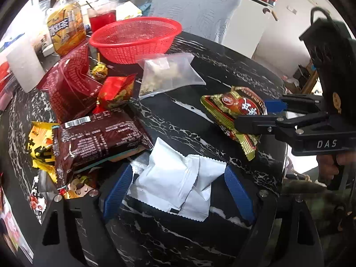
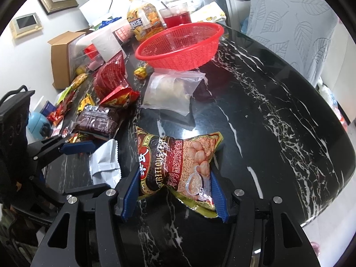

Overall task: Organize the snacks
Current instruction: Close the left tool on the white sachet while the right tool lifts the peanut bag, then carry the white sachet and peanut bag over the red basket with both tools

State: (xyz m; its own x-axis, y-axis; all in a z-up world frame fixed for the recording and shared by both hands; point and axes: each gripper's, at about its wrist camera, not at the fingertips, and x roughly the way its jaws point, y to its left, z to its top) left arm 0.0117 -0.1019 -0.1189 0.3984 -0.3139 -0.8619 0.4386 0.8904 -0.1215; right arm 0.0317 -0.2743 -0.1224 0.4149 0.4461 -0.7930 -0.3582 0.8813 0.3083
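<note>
While my right gripper (image 2: 174, 192) pinches the gold-and-red snack bag (image 2: 178, 166) on the near black marble table (image 2: 278, 111), my left gripper (image 1: 178, 191) stands wide open around two white packets (image 1: 178, 182) — not gripped. Picking-up stage, I judge — next, a lift to the far red basket (image 2: 180, 44).

Red mesh basket (image 2: 180, 44), black white-veined marble table (image 2: 278, 111), white pouch (image 1: 175, 178), blue-padded tools.

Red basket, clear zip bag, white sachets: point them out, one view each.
red basket (image 2: 178, 44), right wrist view, on its mesh wall
clear zip bag (image 1: 166, 75), left wrist view, mid-bag
white sachets (image 1: 175, 178), left wrist view, centre of the overlapping pair
</note>
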